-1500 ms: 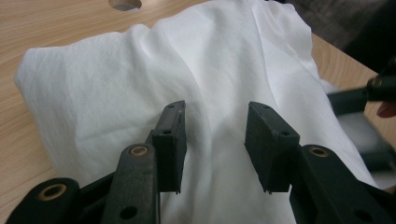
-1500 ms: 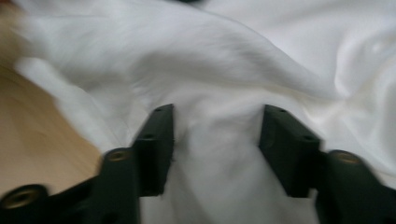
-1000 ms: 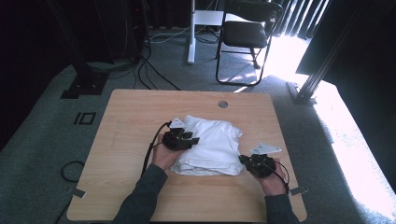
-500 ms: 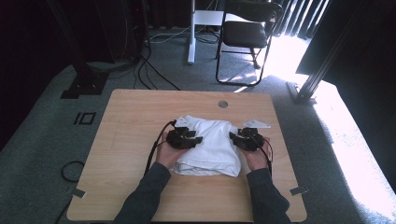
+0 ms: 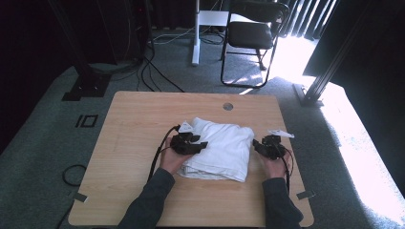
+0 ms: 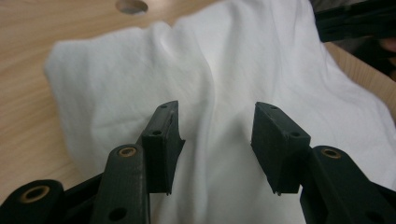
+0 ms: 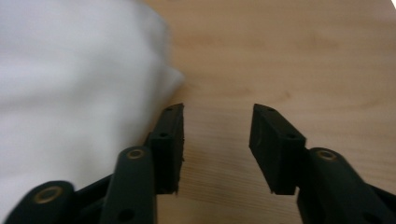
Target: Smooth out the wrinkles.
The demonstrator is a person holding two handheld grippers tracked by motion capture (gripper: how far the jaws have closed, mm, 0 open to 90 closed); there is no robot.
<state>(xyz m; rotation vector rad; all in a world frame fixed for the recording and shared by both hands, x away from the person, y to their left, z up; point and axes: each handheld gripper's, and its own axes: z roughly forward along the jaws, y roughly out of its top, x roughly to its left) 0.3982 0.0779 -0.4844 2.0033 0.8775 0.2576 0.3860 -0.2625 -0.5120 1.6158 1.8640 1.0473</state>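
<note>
A folded white cloth (image 5: 222, 148) lies in the middle of the wooden table (image 5: 143, 124). My left gripper (image 5: 201, 145) rests over the cloth's left edge. In the left gripper view its jaws (image 6: 215, 109) stand open and have just been opening wider. A soft ridge of the cloth (image 6: 210, 70) runs between them, untouched by the pads. My right gripper (image 5: 259, 143) sits on the table just right of the cloth. Its jaws (image 7: 218, 109) have just been opening and stand open over bare wood, with the cloth (image 7: 70, 93) off to their left.
A round cable hole (image 5: 228, 106) sits in the table's far middle. On the carpet beyond the table stand a black chair (image 5: 253, 33), a white desk leg (image 5: 196, 33) and black stand feet (image 5: 83, 88) with cables. Bare wood stretches left of the cloth and along the near edge.
My right gripper went from the cloth's near right corner up its right edge, then off to the right onto bare table, its jaws opening. The left hand stayed put.
</note>
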